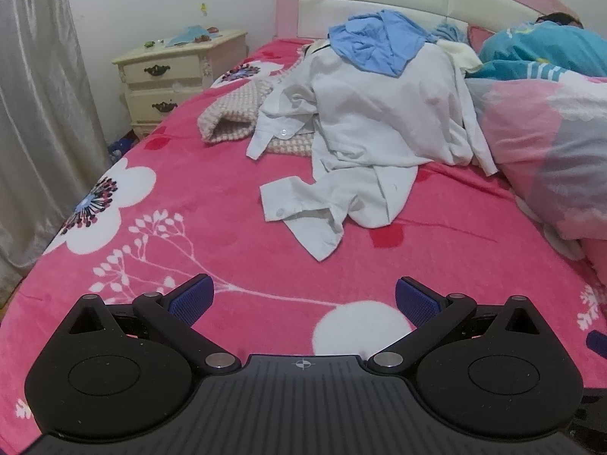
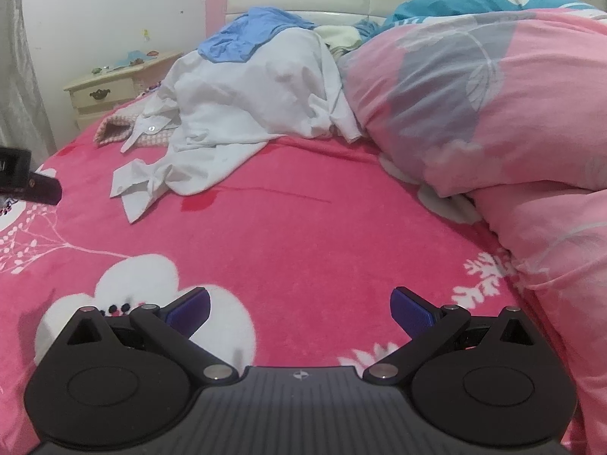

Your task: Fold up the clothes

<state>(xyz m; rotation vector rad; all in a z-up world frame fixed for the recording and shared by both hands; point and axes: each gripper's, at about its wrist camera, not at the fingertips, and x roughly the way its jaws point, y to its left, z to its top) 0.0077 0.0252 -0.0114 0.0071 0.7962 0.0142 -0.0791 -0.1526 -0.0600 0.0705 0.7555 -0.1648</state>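
A heap of clothes lies on the far half of a pink flowered bed [image 1: 235,250] [image 2: 303,235]. A crumpled white shirt [image 1: 364,129] [image 2: 235,113] sprawls toward me, one cuffed sleeve [image 1: 299,204] [image 2: 132,185] stretched out flat. A light blue garment [image 1: 375,40] [image 2: 246,36] tops the heap, and a pink-and-white knit piece [image 1: 235,110] [image 2: 114,131] pokes out at its left. My left gripper [image 1: 304,299] hovers open over the near bedspread, well short of the sleeve. My right gripper [image 2: 299,309] is open too, empty, over a white flower print.
A rolled pink quilt [image 1: 550,144] [image 2: 474,113] fills the bed's right side, with a person in teal [image 1: 546,47] lying behind it. A cream nightstand [image 1: 178,72] [image 2: 102,93] stands at the far left, grey curtain [image 1: 41,113] beside it. The other gripper's body [image 2: 26,182] shows at the left edge.
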